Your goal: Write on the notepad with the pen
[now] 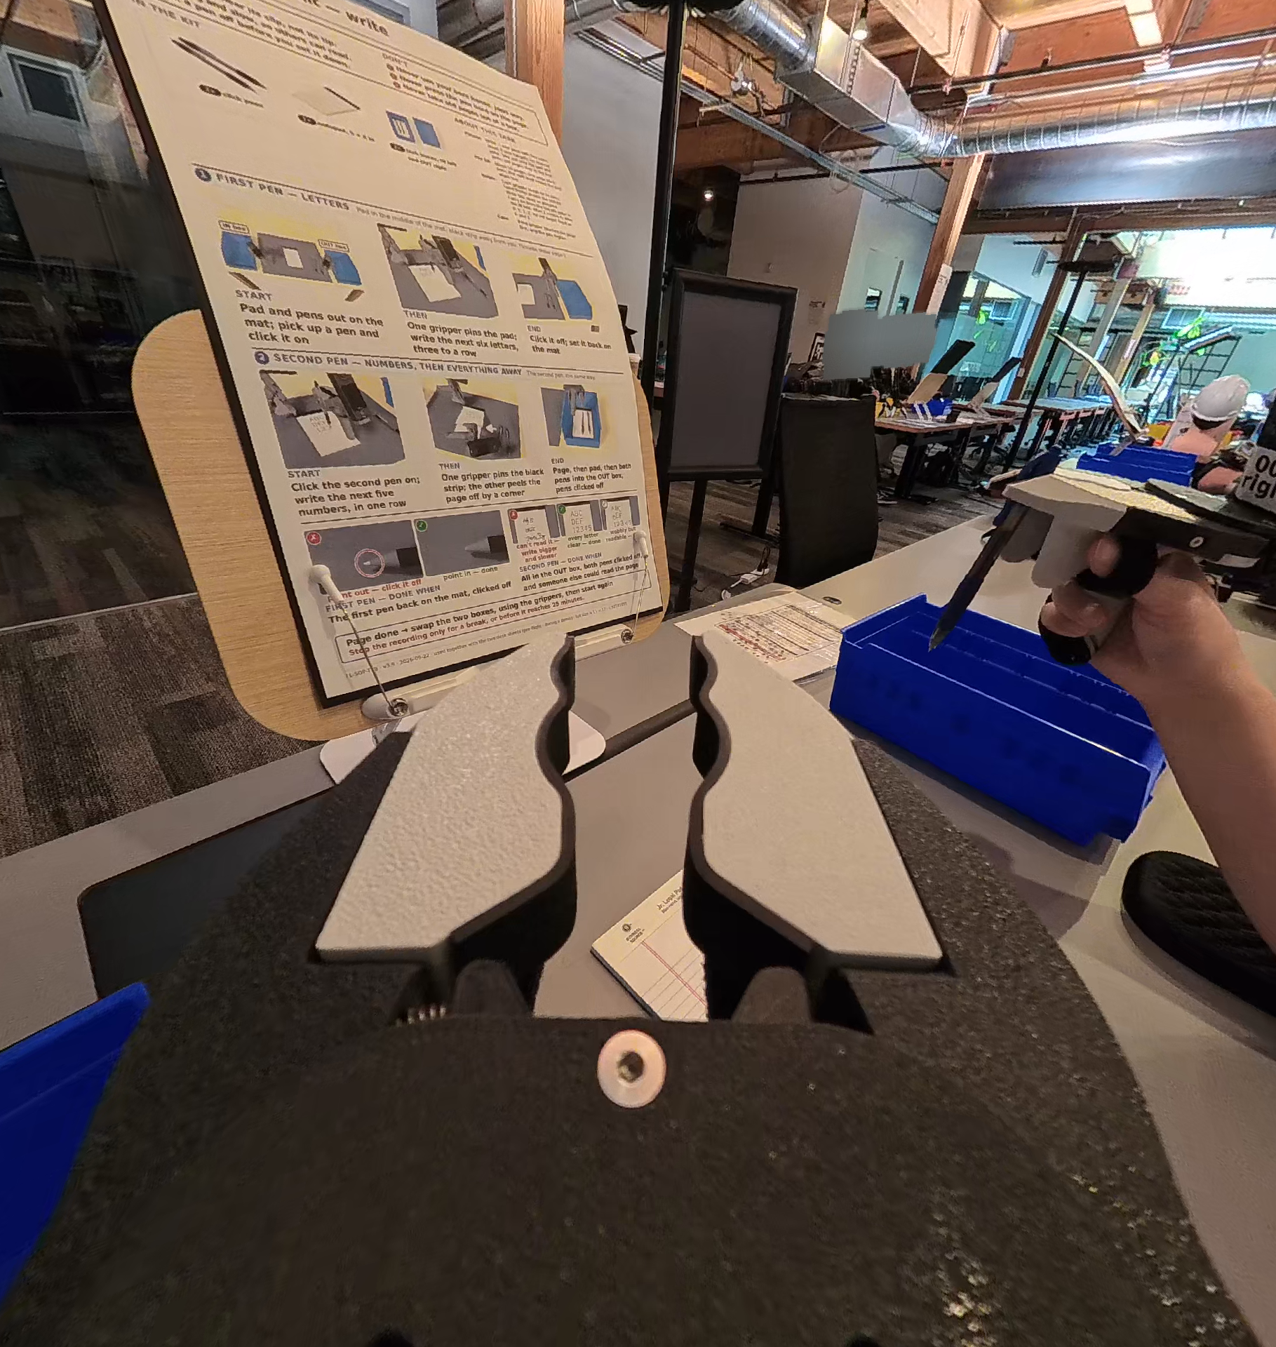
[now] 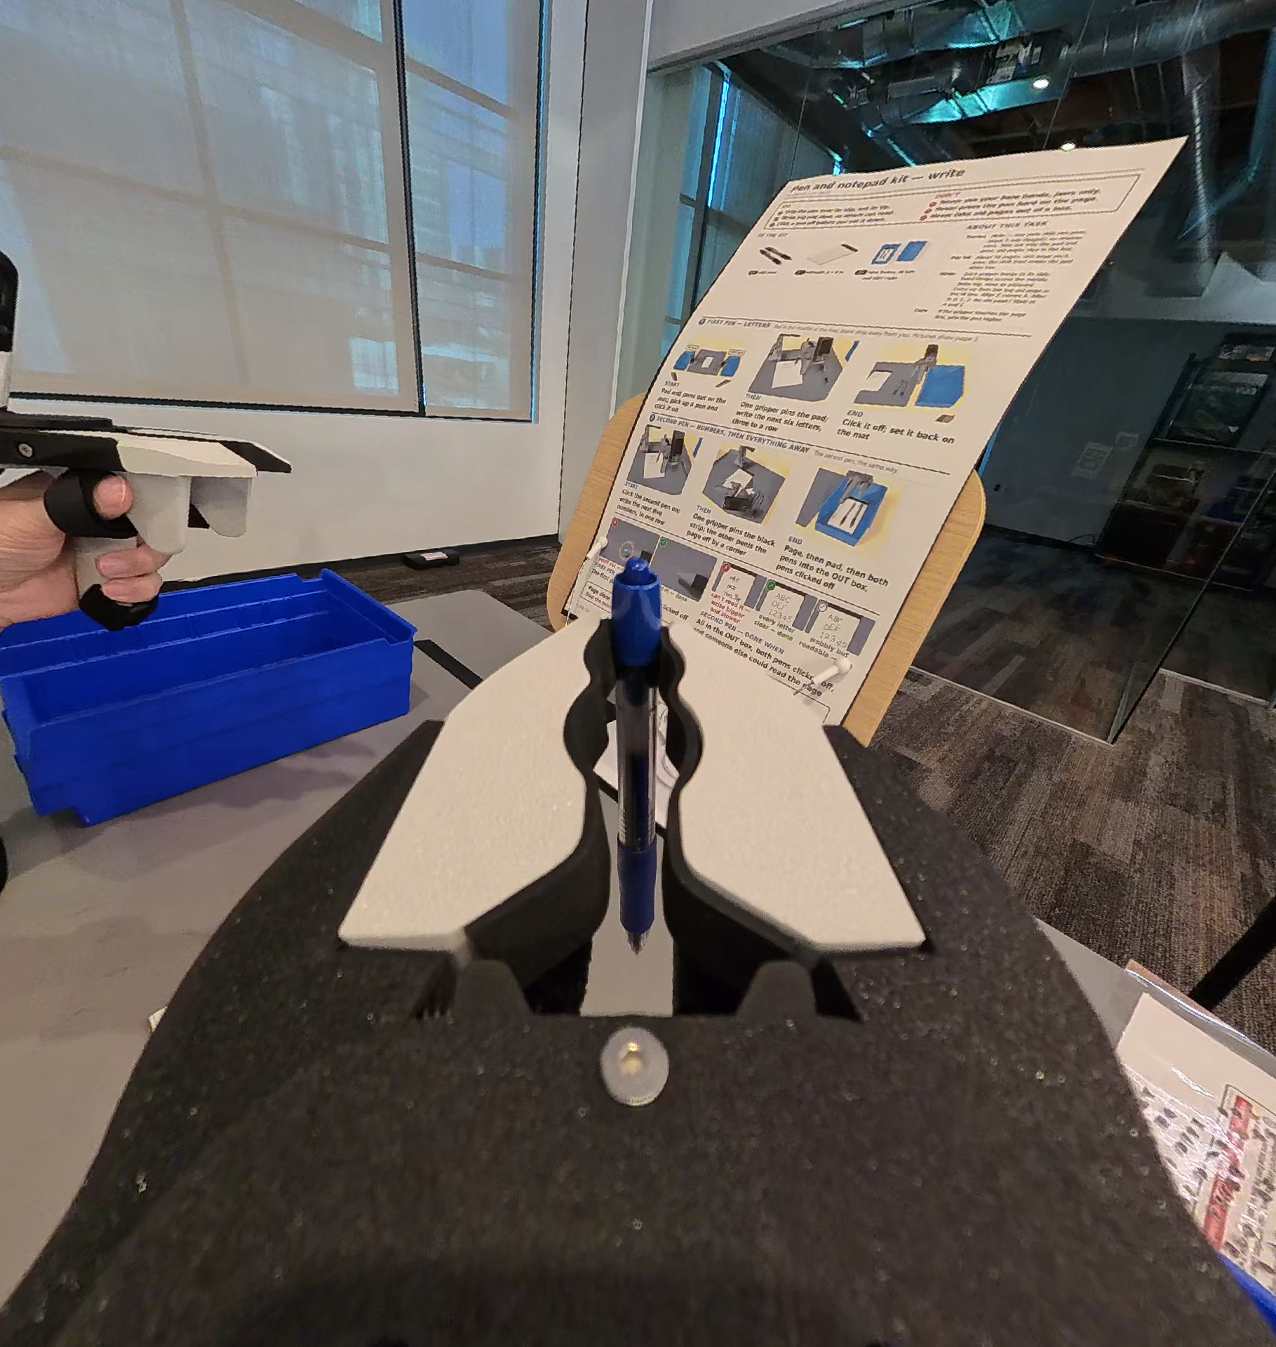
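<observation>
In the left wrist view, the left gripper [image 1: 631,718] hangs above the grey desk [image 1: 1167,1137] with its grey fingers apart and nothing between them; a corner of the white lined notepad [image 1: 656,962] shows below. To the right, the right gripper [image 1: 1017,521] carries the blue click pen [image 1: 973,579], tip down over a blue plastic bin [image 1: 984,721]

In the right wrist view, the right gripper [image 2: 635,656] is clamped on the blue click pen [image 2: 635,765], tip toward the camera. The left gripper [image 2: 212,481], held in a hand [image 2: 15,561], hovers over another blue plastic bin [image 2: 197,692]
</observation>
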### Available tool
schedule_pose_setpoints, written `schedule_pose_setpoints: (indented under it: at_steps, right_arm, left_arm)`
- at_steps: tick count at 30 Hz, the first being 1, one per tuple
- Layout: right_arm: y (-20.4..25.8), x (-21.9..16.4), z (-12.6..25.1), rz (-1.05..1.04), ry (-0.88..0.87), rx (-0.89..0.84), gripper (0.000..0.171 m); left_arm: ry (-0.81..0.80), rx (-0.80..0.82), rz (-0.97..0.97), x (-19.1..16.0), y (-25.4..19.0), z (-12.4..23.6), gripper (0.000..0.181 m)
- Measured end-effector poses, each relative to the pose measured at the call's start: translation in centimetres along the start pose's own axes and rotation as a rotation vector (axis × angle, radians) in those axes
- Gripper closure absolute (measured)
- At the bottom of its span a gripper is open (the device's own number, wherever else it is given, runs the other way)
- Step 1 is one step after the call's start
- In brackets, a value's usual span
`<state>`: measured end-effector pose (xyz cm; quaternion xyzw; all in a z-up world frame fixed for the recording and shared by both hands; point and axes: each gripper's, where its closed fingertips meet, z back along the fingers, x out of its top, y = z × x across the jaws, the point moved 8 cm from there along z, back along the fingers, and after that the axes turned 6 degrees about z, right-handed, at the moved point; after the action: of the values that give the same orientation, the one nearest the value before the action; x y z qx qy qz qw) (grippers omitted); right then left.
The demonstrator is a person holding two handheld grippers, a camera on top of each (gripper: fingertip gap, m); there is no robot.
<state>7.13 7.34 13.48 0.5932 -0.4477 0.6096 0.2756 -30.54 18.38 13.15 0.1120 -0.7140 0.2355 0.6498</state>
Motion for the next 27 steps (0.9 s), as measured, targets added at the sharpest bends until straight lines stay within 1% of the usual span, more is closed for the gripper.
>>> schedule_pose_setpoints:
  at_steps: [12, 16, 18, 19, 21, 23, 25, 27]
  right_arm:
    - [0.0, -0.6, -0.2, -0.012, 0.018, 0.009, 0.160]
    - [0.1, -0.8, -0.4, -0.012, 0.025, 0.015, 0.160]
    - [0.1, -0.8, -0.2, -0.003, 0.029, 0.013, 0.160]
    - [0.0, -0.8, -0.1, -0.001, 0.033, 0.013, 0.160]
    - [-0.2, -0.8, 0.2, -0.016, 0.029, 0.017, 0.160]
    - [-0.4, -0.7, 0.6, -0.034, 0.020, 0.020, 0.160]
    - [-0.6, -0.8, 0.9, -0.050, 0.020, 0.033, 0.160]
    - [-0.7, -0.9, 0.9, -0.052, 0.026, 0.034, 0.160]
  left_arm:
    - [0.011, -0.004, -0.001, -0.1, -0.1, -0.2, 0.151]
    - [0.051, -0.061, -0.001, -1.0, -0.4, -1.1, 0.152]
    - [0.093, -0.098, 0.004, -2.6, -0.3, -2.8, 0.152]
    - [0.132, -0.121, 0.008, -4.0, -0.1, -3.9, 0.154]
    - [0.260, -0.139, 0.035, -7.6, 0.8, -6.4, 0.163]
    - [0.358, -0.151, 0.072, -10.9, 1.7, -8.2, 0.165]
    - [0.411, -0.155, 0.068, -13.5, 2.4, -9.4, 0.164]
    - [0.499, -0.148, 0.011, -15.6, 3.1, -10.2, 0.159]
